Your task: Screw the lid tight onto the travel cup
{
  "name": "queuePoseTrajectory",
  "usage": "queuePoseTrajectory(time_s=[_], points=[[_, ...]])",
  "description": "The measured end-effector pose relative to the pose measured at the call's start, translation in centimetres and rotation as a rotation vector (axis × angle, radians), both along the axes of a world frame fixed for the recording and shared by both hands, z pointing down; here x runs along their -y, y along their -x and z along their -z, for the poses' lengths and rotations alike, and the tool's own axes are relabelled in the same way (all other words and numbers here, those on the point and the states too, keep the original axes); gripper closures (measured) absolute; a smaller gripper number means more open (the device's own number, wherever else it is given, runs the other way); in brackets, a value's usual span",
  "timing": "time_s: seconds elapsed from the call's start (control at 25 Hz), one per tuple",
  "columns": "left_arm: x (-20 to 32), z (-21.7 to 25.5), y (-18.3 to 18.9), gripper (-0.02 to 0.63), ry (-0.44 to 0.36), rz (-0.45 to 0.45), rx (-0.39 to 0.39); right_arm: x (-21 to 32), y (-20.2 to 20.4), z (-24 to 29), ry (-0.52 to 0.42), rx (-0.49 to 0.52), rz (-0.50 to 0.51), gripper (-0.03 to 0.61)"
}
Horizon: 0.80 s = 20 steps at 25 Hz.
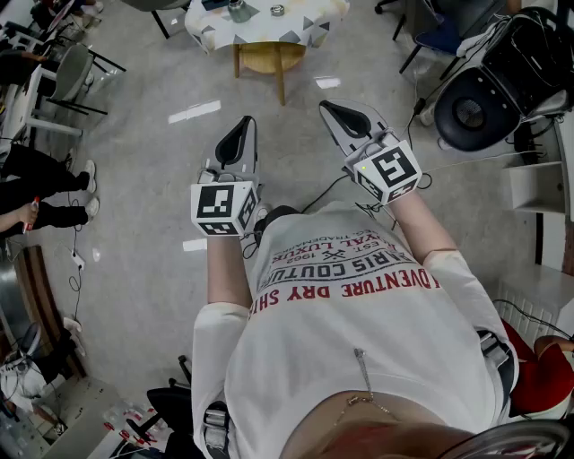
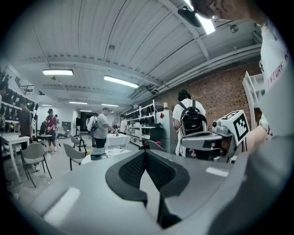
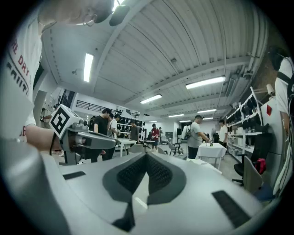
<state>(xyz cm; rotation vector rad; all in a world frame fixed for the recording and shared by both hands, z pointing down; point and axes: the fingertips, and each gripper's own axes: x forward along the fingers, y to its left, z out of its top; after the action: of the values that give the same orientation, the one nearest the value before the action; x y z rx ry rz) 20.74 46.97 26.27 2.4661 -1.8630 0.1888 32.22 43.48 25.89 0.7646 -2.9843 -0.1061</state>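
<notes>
Both grippers are held level in front of the person's chest, high above the floor. My left gripper [image 1: 244, 126] has its jaws together with nothing between them, as the left gripper view [image 2: 146, 154] confirms. The jaws of my right gripper [image 1: 331, 108] also meet empty [image 3: 147, 157]. Far ahead stands a small table [image 1: 209, 31] with a patterned cloth. On it sit a greyish cup-like object [image 1: 239, 11] and a small round item [image 1: 277, 10]; both are too small to identify for sure. Each gripper view catches the other gripper beside it.
A wooden stool [image 1: 269, 58] stands under the small table. A black office chair [image 1: 475, 100] and a white shelf [image 1: 536, 184] are at the right. Chairs [image 1: 67, 76] and a person's legs [image 1: 40, 166] are at the left. Several people stand among tables in the room.
</notes>
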Motion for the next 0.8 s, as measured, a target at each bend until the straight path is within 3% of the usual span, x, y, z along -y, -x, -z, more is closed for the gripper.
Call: queuePoseTrajectory(time_s=[0.8], points=[[1.9, -0.7, 0.3, 0.590, 0.009, -0.027, -0.052, 2.4, -0.3, -0.9, 0.047, 0.033, -0.044, 0.559]])
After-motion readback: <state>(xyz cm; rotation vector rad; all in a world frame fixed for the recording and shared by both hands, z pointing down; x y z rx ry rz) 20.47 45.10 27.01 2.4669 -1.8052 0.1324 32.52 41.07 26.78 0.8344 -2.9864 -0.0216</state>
